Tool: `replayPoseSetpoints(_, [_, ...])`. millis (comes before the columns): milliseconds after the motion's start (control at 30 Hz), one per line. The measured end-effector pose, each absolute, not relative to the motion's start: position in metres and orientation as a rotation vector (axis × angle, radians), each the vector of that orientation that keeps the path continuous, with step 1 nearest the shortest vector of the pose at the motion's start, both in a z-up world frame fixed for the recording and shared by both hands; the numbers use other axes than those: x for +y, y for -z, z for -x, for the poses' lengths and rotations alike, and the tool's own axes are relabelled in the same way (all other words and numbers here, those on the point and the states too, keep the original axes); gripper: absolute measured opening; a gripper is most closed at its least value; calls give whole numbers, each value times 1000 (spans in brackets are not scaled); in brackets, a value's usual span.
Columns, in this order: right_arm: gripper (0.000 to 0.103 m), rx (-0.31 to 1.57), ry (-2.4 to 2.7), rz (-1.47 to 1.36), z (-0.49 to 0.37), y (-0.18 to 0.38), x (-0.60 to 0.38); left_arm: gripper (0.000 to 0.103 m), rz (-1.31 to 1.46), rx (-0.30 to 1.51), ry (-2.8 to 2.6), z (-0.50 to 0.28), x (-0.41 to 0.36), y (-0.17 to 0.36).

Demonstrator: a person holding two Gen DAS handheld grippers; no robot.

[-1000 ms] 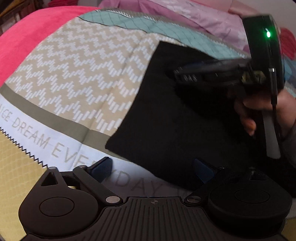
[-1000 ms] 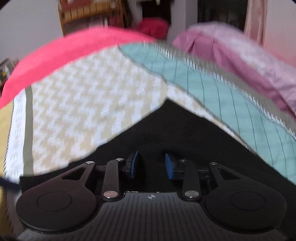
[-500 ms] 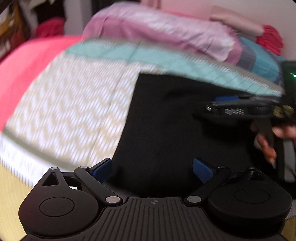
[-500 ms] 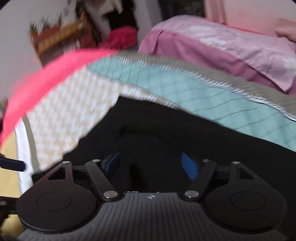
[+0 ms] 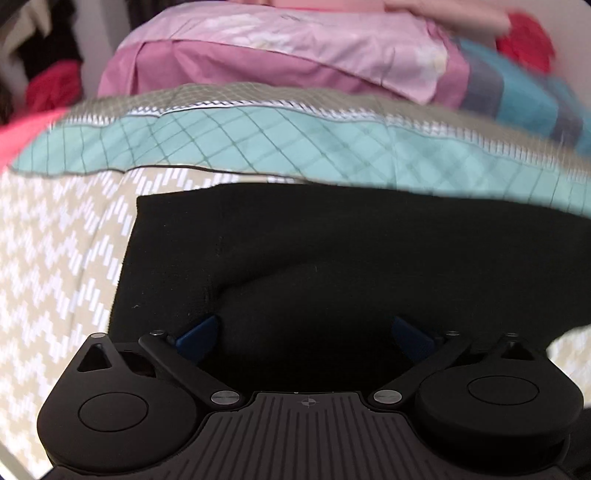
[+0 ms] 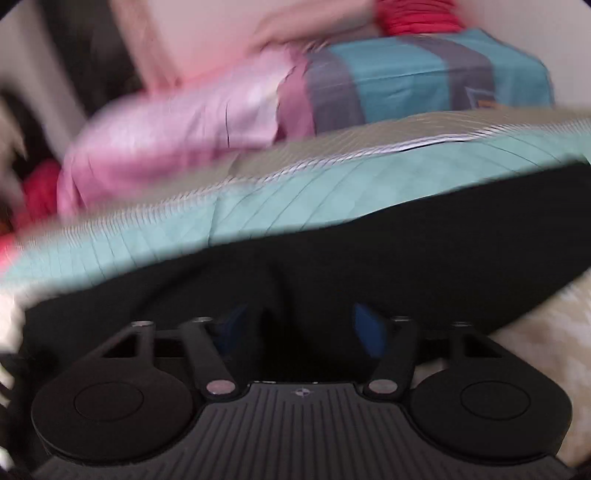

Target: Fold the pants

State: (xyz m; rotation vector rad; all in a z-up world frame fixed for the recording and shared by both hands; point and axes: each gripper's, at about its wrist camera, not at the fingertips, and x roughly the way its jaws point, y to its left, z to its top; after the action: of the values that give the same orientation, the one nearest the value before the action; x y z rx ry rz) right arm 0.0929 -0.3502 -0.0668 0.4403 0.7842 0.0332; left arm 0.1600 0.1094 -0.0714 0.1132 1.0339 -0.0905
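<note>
A bed under a quilted cover (image 5: 55,258), beige with white zigzag dashes on the near and left side, teal with a diamond grid farther off (image 6: 295,206). Fills most of both views.

Black soft-knit pants (image 5: 332,240), spread flat on the beige part of that cover. Reach from a straight left edge across to the right, with the far edge running along the teal band. Show in the right wrist view (image 6: 369,240) as a wide dark sheet, blurred. Rise in a low rounded hump at the near side, just ahead of the left tool.

Pink and lilac bedding (image 5: 258,48), heaped beyond the far edge of the cover; smeared in the right wrist view (image 6: 166,129).

A folded blanket striped blue and grey (image 6: 424,74), at the far right beside the pink heap (image 5: 517,96).

A bunch of red cloth (image 6: 417,14), on top of that blanket at the far right (image 5: 528,37).

Left gripper (image 5: 303,332), black with blue pads, low over the near part of the pants. Jaws released and spread wide, the hump of cloth between them; contact with the pads not clear.

Right gripper (image 6: 301,326), same build, also over the pants. Jaws released, just closing a little, dark cloth under and between them, nothing pinched.
</note>
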Motion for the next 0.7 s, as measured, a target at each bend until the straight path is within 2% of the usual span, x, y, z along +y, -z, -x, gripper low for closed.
replayPoseSetpoints(33, [88, 724, -6, -492, -81, 62, -370, 103, -149, 1024, 87, -158, 105, 74])
replayPoseSetpoints(67, [93, 656, 56, -514, -69, 58, -388, 103, -159, 1014, 81, -156, 103, 76])
replayPoseSetpoints(133, [93, 606, 233, -524, -58, 57, -424, 103, -138, 1013, 59, -159, 102, 77])
replayPoseSetpoints(233, [90, 692, 488, -623, -68, 81, -469, 103, -127, 1017, 19, -163, 95, 78])
replayPoseSetpoints(300, [90, 630, 481, -643, -72, 87, -479, 103, -133, 1013, 3, -166, 92, 79])
replayPoseSetpoints(400, [74, 631, 486, -570, -92, 90, -479, 103, -132, 1008, -3, -165, 93, 78])
replayPoseSetpoints(433, [35, 629, 473, -532, -97, 92, -478, 103, -132, 1007, -3, -165, 93, 78])
replayPoseSetpoints(467, [12, 657, 467, -483, -105, 93, -473, 103, -131, 1006, -3, -165, 92, 78])
replayPoseSetpoints(533, [11, 639, 458, -456, -106, 92, -483, 103, -130, 1006, -3, -162, 94, 78])
replayPoseSetpoints(633, [11, 607, 482, -602, -100, 100, -508, 103, -131, 1006, -6, -162, 94, 77])
replayPoseSetpoints(700, [17, 613, 486, -563, -99, 90, -505, 103, -128, 1009, -8, -161, 95, 76])
